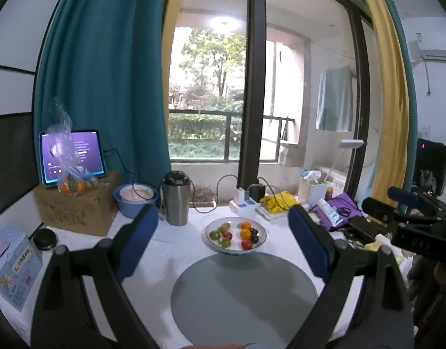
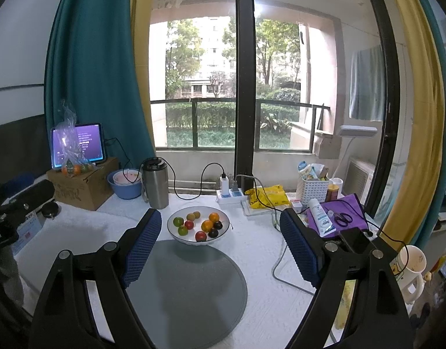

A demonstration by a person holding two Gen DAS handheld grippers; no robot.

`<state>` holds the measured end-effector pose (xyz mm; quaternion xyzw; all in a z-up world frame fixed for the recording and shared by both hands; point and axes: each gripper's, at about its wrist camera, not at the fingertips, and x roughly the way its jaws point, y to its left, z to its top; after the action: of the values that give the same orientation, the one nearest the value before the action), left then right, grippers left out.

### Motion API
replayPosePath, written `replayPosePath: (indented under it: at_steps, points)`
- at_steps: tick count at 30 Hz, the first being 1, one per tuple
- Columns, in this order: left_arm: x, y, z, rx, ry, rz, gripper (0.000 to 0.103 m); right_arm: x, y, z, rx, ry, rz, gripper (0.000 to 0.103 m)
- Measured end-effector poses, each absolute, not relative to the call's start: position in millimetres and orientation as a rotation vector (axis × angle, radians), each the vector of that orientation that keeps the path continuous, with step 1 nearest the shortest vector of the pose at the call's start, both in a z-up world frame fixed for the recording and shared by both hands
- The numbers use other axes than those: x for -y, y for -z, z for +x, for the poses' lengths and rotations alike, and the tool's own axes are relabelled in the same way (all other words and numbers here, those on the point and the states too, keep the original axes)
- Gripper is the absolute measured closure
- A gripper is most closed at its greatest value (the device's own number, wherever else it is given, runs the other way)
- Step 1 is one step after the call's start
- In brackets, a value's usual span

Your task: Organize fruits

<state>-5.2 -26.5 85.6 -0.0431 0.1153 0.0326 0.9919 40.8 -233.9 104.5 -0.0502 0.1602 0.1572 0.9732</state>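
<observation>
I have both tongs over the near edge of the desk [image 2: 269,261], which is covered in white cloth. The left tongs [image 1: 223,224] stand wide open with nothing between the blue pads; the right tongs [image 2: 220,226] are likewise wide open and empty.

The fruits sit in a white bowl [image 2: 176,237] at mid-desk, just beyond the far edge of a round grey mat [image 2: 188,290]. In the bowl I count two oranges [image 2: 210,221], several small red and green fruits, brownish kiwi-like ones at the back, and dark plum-coloured ones on the right. The mat is bare.

A second lot of fruit lies in a clear plastic bag [image 1: 73,180] on a cardboard box [image 1: 77,212] at the desk's left rear, in front of a lit tablet [image 1: 86,151].

Behind the bowl stand a steel tumbler [image 2: 155,186] and a blue basin [image 2: 125,189]. To the right lie a power strip [image 2: 231,196], a yellow packet [image 2: 269,195] and scissors [image 2: 343,219] on purple cloth.
</observation>
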Motion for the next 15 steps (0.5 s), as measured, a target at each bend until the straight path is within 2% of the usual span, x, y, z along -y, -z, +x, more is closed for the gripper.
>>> replayPosePath:
  at_steps: [15]
  points:
    - [27.5, -87.7, -10.4, -0.188, -0.074, -0.067, 0.011, 234.4, -105.9, 37.2, -0.304, -0.317, -0.095, 0.017]
